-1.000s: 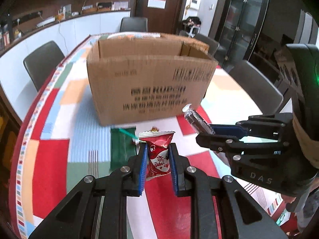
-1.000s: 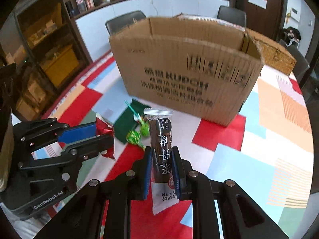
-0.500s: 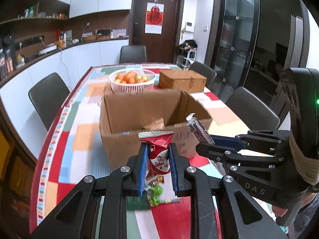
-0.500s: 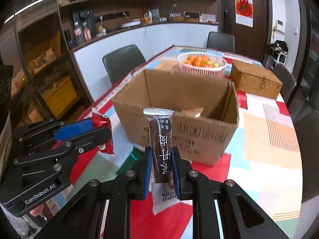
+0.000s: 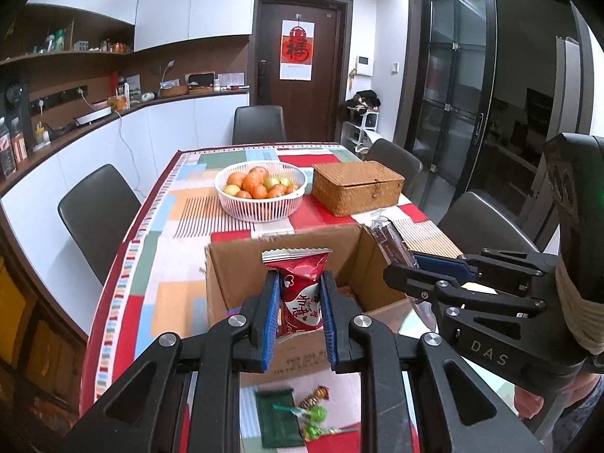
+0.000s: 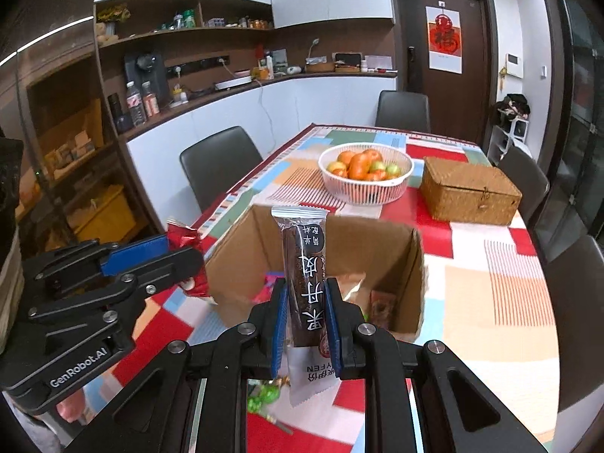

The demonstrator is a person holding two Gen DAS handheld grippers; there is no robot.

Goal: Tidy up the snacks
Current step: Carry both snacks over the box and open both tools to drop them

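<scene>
Both grippers have gone up, so the open box [image 5: 287, 275] now sits below them. The left gripper [image 5: 300, 304] has its fingers clamped on a red pack [image 5: 300, 294]. The right gripper [image 6: 305, 315] squeezes a brown bar [image 6: 304, 275]. Green sweets [image 5: 315, 415] lie on the bench [image 5: 166, 302] near the box.
</scene>
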